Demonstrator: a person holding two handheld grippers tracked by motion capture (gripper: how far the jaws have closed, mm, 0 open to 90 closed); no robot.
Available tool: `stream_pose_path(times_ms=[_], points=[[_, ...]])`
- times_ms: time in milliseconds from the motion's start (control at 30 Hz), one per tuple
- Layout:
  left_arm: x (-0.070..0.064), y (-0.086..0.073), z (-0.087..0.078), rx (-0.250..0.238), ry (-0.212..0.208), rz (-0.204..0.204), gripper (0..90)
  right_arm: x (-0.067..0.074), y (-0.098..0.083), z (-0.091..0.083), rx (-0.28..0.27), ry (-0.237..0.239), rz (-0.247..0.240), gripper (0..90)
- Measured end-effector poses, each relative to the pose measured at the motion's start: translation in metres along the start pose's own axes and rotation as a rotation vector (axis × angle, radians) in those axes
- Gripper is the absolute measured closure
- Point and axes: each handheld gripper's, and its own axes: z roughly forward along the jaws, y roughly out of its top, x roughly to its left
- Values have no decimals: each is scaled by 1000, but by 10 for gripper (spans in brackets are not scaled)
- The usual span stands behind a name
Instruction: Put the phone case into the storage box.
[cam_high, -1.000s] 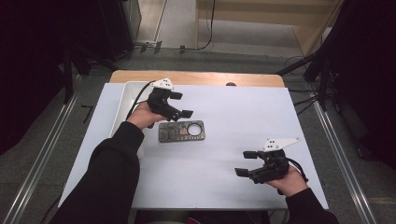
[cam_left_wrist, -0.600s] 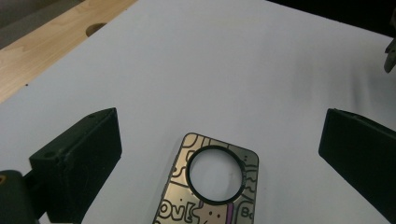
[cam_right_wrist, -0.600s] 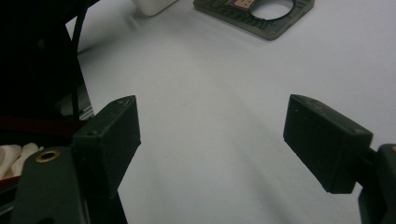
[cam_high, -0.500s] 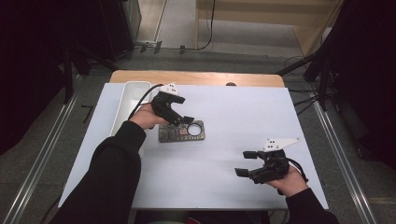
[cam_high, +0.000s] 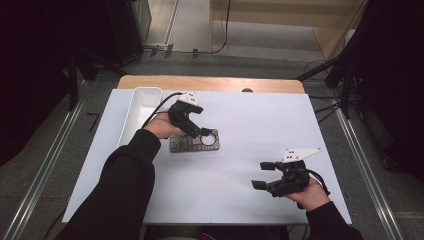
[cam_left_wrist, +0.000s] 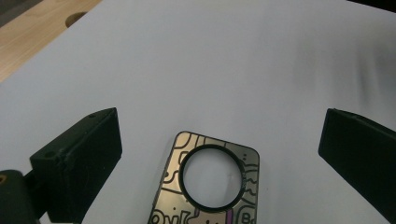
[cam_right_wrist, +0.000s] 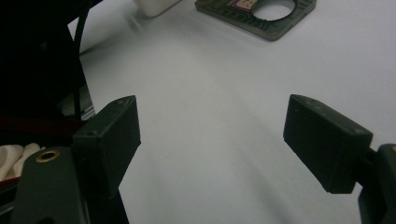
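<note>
Where the white sheet covers the desk (cam_high: 240, 125), a flat, dark metal-looking plate (cam_high: 195, 141) lies a little left of the middle, nearer the far edge than the near one. It is a rectangle with rounded corners, squiggly lines drawn all over it and a round hole ringed in black (cam_left_wrist: 213, 176) at one end — the white sheet shows through the hole. The left gripper (cam_high: 202, 132) hangs right over the plate, its black blocky jaws spread wide on each side of it and not touching it. The right gripper (cam_high: 262, 175) is well apart, near the near right corner, its jaws wide too and holding nothing. A long white tray (cam_high: 140, 112) with smooth walls sits along the left edge. A strip of bare wood (cam_high: 210, 82) shows at the far edge. Around the desk the floor (cam_high: 45, 150) is grey — dark stands and cables rise at the sides.
</note>
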Motion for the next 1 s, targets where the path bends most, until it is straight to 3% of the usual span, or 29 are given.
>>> stream_pose_path(times_ms=[167, 300, 433, 633, 1000], points=[[0, -2, 7, 39, 12, 23, 0, 0, 0, 0, -1, 2, -3, 178], [1, -4, 11, 65, 14, 12, 0, 0, 0, 0, -1, 3, -1, 178], [3, -7, 14, 103, 37, 27, 0, 0, 0, 0, -1, 3, -2, 178], [1, -9, 20, 130, 30, 50, 0, 0, 0, 0, 0, 4, 0, 178], [1, -14, 30, 171, 7, 37, 0, 0, 0, 0, -1, 5, -2, 178]])
